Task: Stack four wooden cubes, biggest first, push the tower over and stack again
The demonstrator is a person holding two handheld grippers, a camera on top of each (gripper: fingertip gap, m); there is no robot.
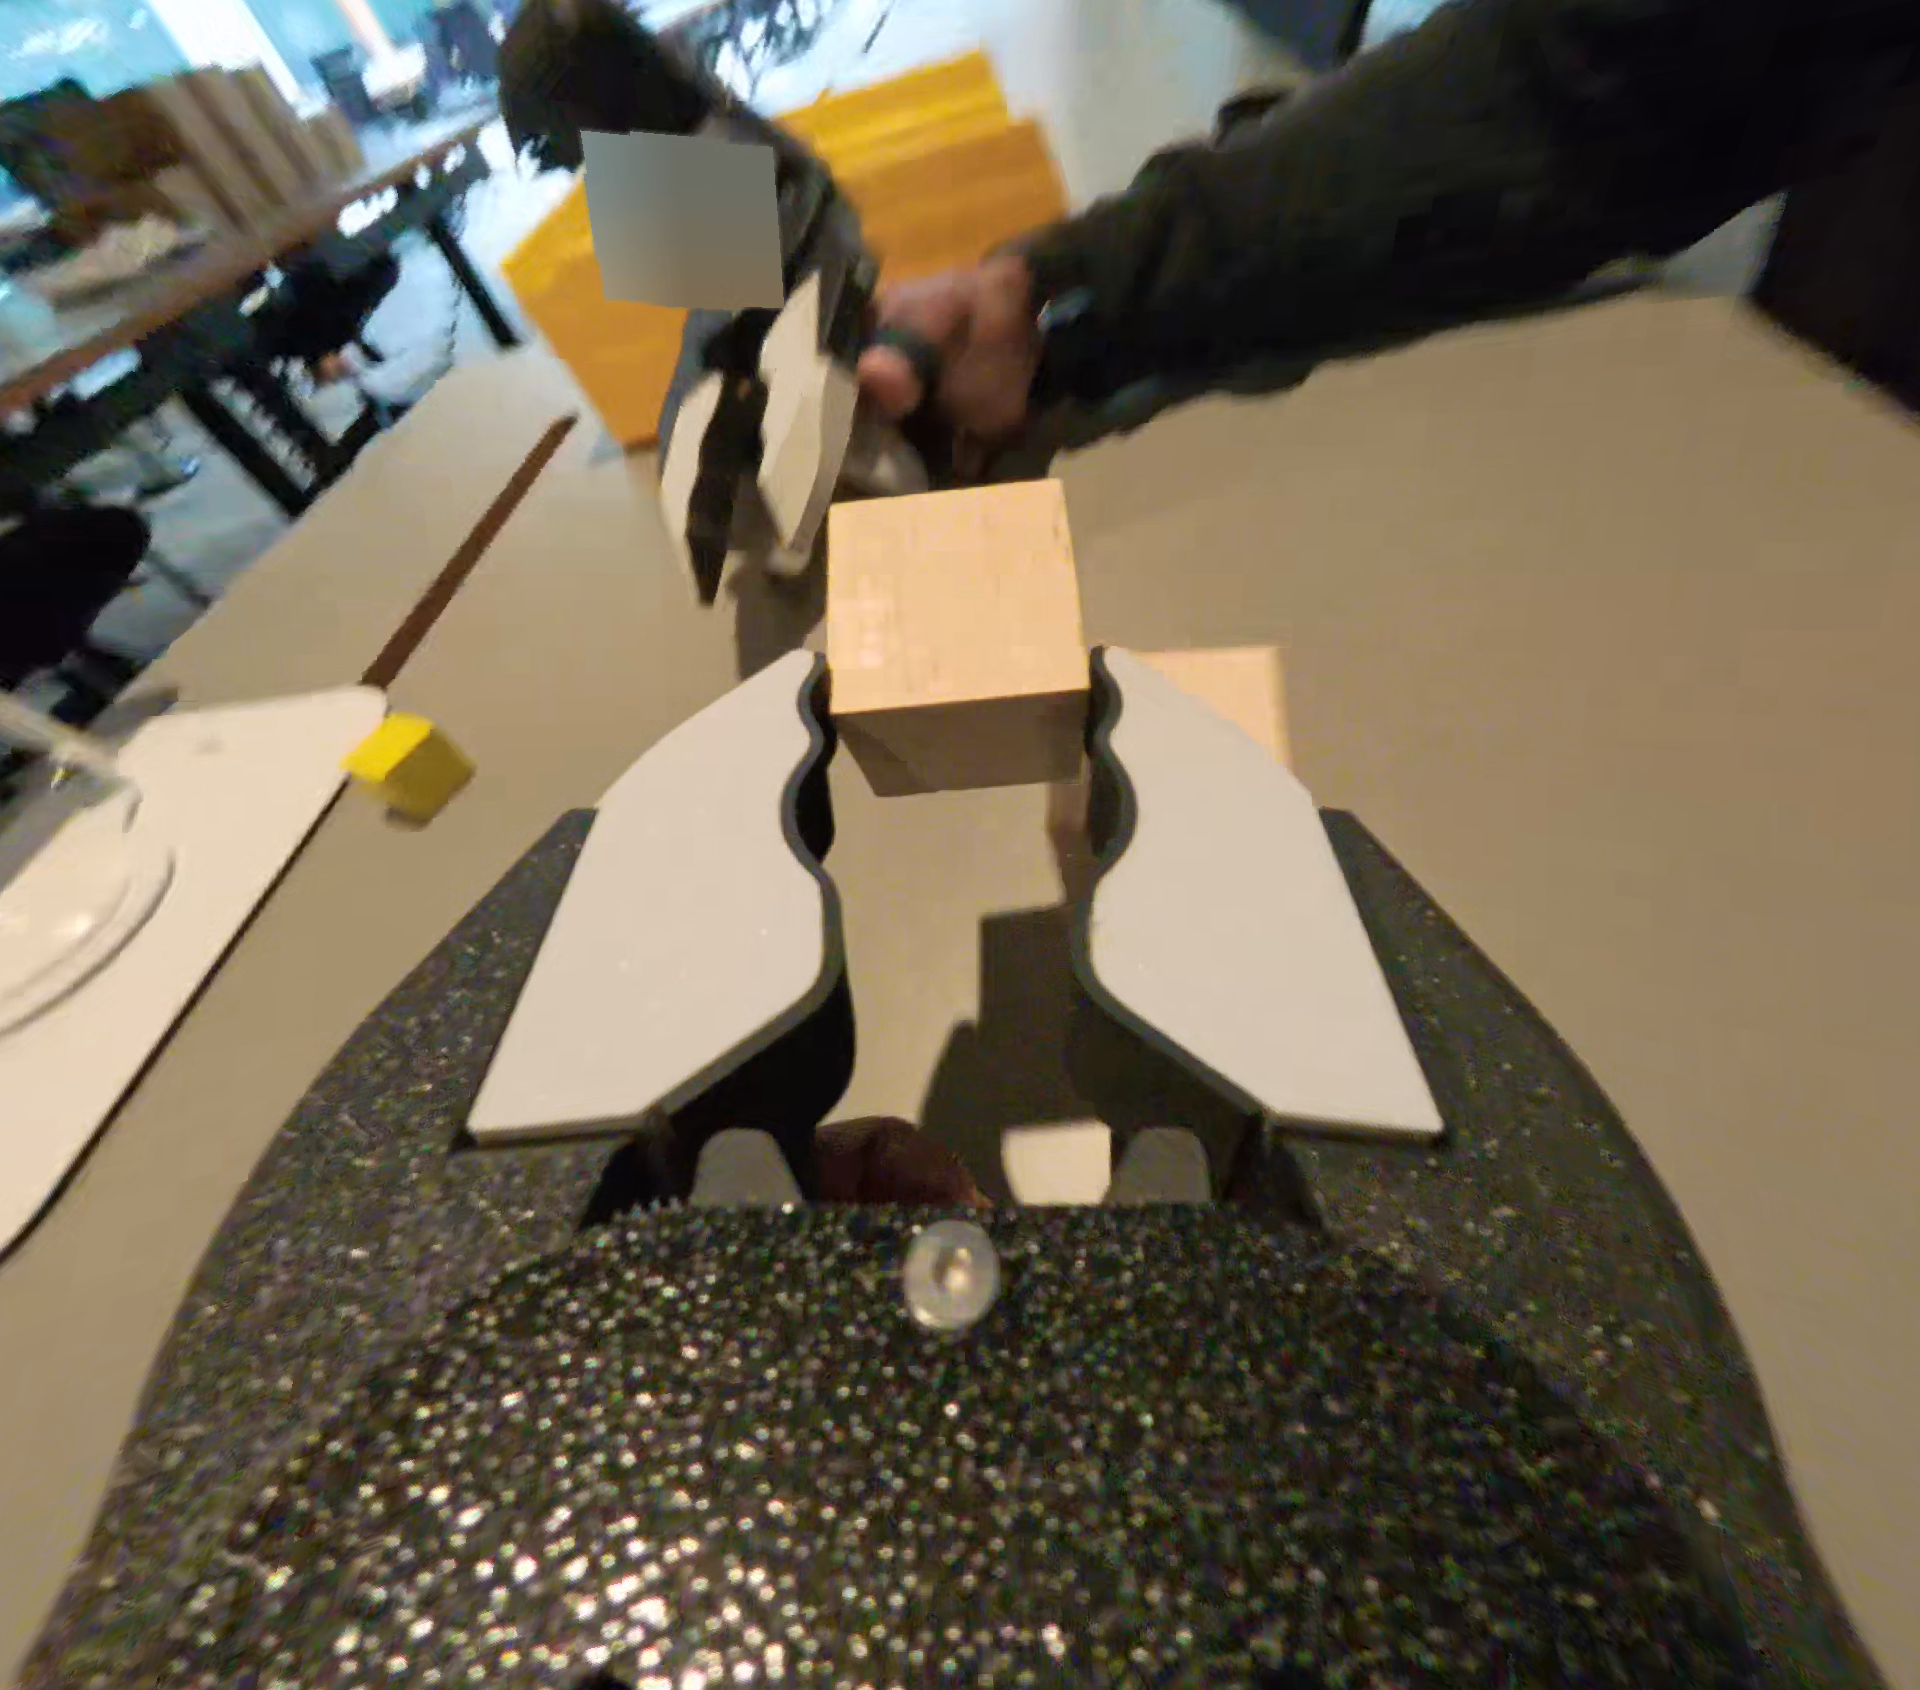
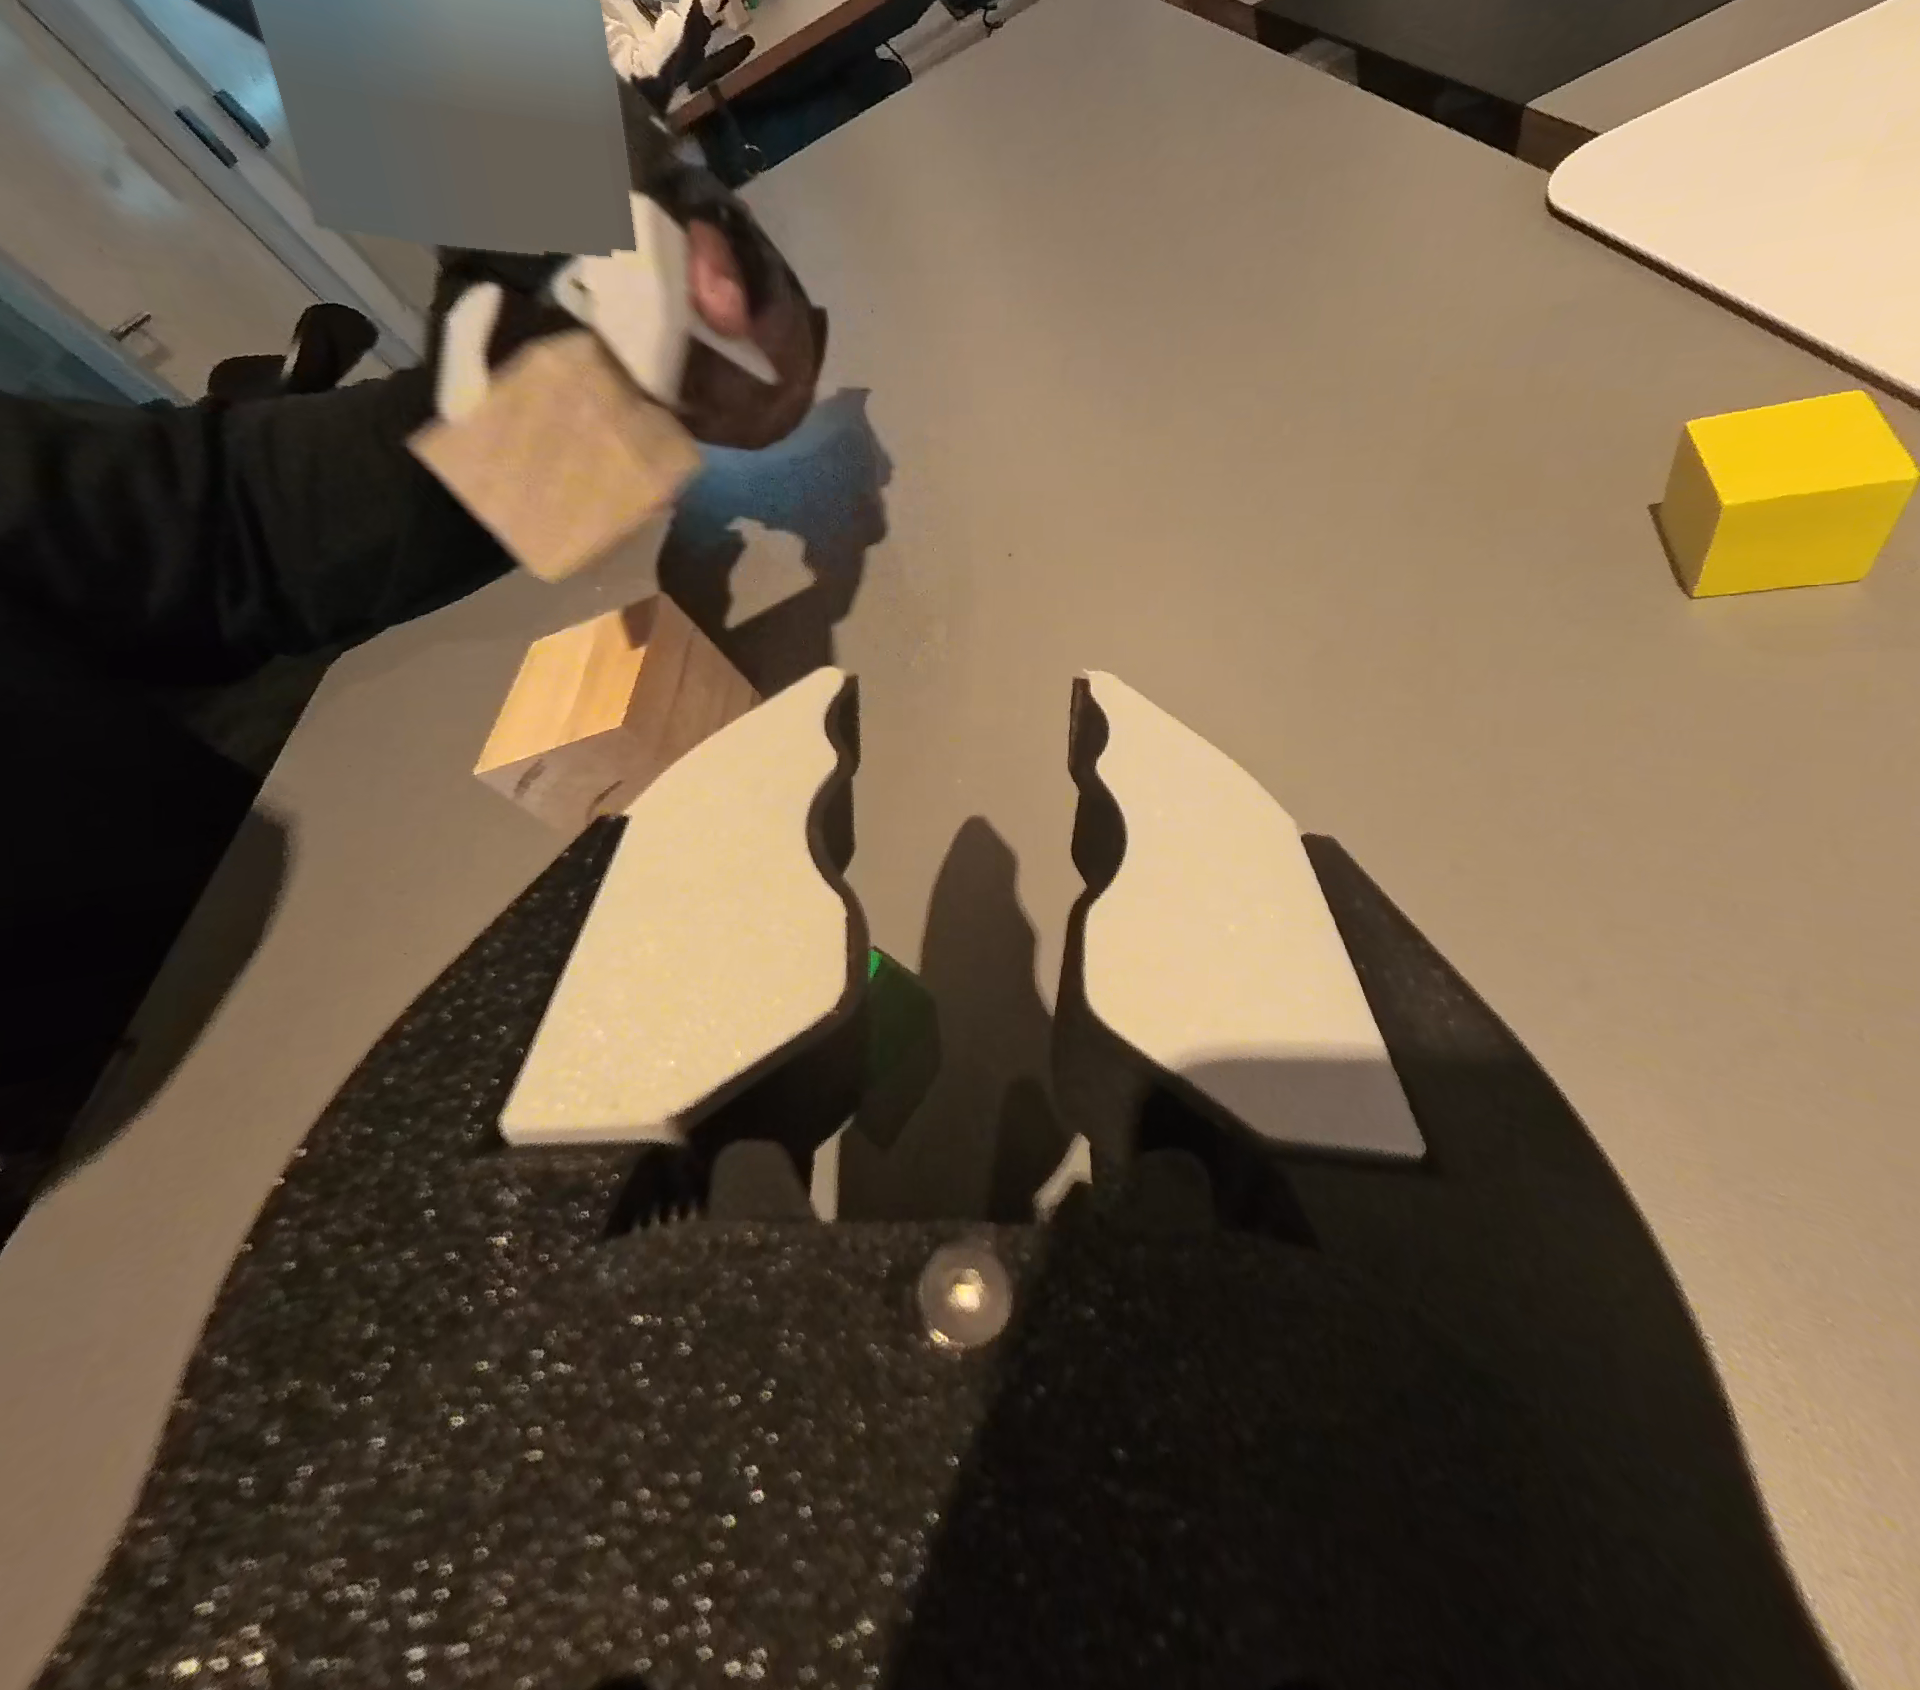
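Here the left gripper [image 1: 958,705] carries a wooden cube [image 1: 951,622] above the base cube [image 2: 613,721]; right gripper [image 2: 966,695] spread, empty; yellow cube [image 2: 1782,492] unstacked.

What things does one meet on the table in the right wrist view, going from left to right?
The wooden cube held in the left gripper → the wooden cube on the table → the right gripper → the yellow cube.

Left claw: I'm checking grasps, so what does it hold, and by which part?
The left claw holds a plain wooden cube in the air, its fingertips pinching two opposite side faces. The right claw is open and holds nothing.
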